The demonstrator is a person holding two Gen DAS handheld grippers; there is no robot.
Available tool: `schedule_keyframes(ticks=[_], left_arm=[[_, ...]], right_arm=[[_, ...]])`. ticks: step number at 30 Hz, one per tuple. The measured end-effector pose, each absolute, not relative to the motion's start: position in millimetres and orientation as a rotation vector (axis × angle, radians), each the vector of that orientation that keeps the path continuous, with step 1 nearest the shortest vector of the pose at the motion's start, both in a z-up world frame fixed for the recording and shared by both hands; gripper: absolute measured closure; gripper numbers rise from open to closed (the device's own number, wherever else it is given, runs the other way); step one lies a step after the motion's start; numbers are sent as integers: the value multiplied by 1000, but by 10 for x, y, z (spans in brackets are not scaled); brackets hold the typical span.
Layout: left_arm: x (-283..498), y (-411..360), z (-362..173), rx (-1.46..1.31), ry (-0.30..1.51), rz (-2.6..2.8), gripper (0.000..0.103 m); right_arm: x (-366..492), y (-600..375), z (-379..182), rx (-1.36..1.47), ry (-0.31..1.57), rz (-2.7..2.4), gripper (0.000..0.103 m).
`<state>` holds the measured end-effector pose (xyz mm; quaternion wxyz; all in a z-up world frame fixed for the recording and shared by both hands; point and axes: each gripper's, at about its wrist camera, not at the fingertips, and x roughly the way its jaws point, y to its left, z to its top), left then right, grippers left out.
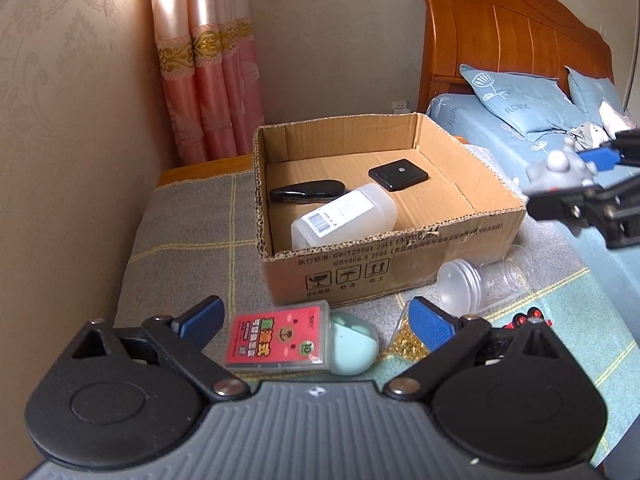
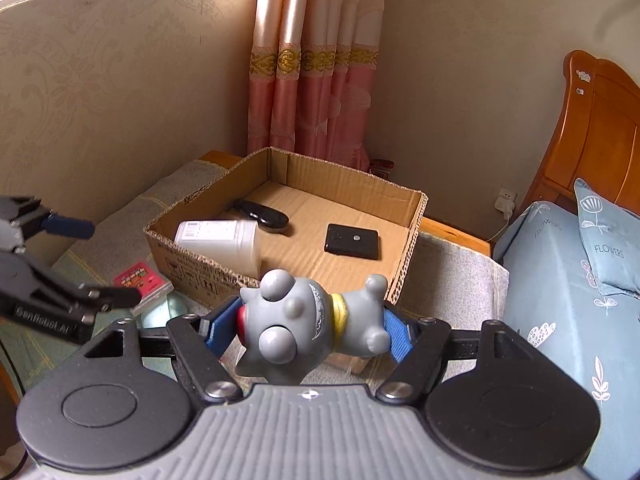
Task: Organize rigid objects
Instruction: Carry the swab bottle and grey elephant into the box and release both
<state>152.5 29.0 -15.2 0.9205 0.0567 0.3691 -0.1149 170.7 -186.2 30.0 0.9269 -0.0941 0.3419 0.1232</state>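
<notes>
Cardboard box holds bottle, case

We hold left gripper jaws spread wide, nothing between; right gripper blue pads clamped on load.

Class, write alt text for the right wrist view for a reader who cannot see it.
The right gripper clamps a grey rubber cartoon figure sideways between its blue pads. Beyond it an open cardboard box holds a white plastic bottle lying on its side, a black oblong case and a flat black rectangular device.
</notes>
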Motion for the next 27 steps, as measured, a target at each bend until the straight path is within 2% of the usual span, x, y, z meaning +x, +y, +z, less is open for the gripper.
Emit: schedule_keyframes(ticks=[9, 13, 27], left_arm=[[1364, 498, -155, 79, 755, -190, 5], [1341, 590, -151, 63, 754, -177, 5], [1358, 649, -281, 65, 798, -175, 4]], right_arm=[[2366, -1711, 433, -137, 711, 193, 24], [2569, -1645, 398, -150, 716, 92, 0], [2217, -1612, 229, -98, 752, 100, 0]])
